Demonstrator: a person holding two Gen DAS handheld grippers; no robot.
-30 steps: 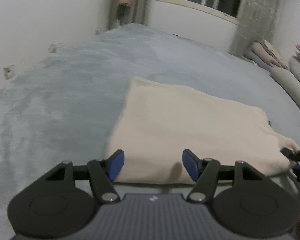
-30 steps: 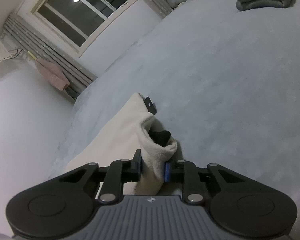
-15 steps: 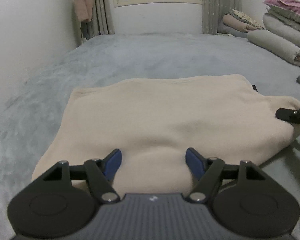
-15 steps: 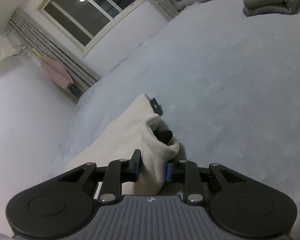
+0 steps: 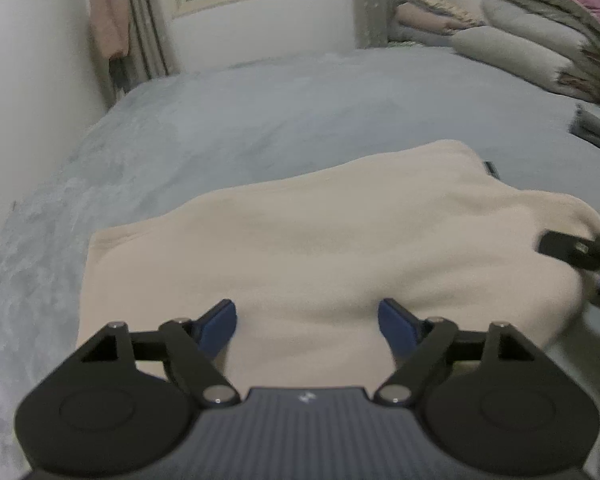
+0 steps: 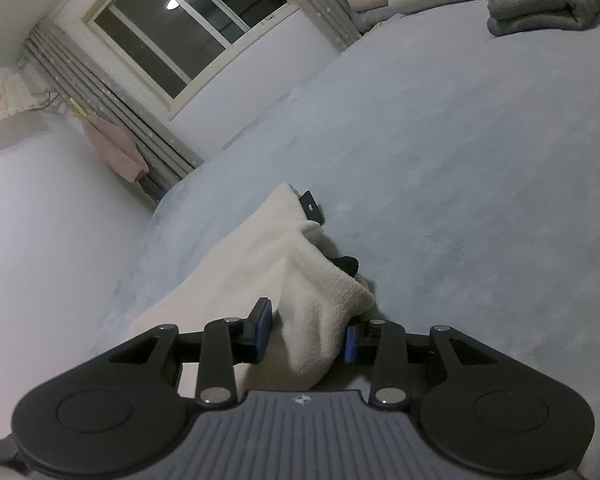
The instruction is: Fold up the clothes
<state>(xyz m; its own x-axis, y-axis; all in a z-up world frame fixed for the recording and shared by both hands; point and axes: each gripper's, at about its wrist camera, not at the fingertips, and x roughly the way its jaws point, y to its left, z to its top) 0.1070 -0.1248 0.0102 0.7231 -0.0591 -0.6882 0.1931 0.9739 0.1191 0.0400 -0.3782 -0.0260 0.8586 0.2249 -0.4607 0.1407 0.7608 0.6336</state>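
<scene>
Grey bed [image 5: 300,120] bears cream garment [image 5: 320,240]

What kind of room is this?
Probably a bedroom. A wide bed fills most of it, quilts are stacked at its far side, and curtains hang by a window.

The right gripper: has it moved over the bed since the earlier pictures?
No. The right gripper sits at the same end of the cream garment, with the window framed alike; only its jaws have just been opening, fabric between them.
</scene>
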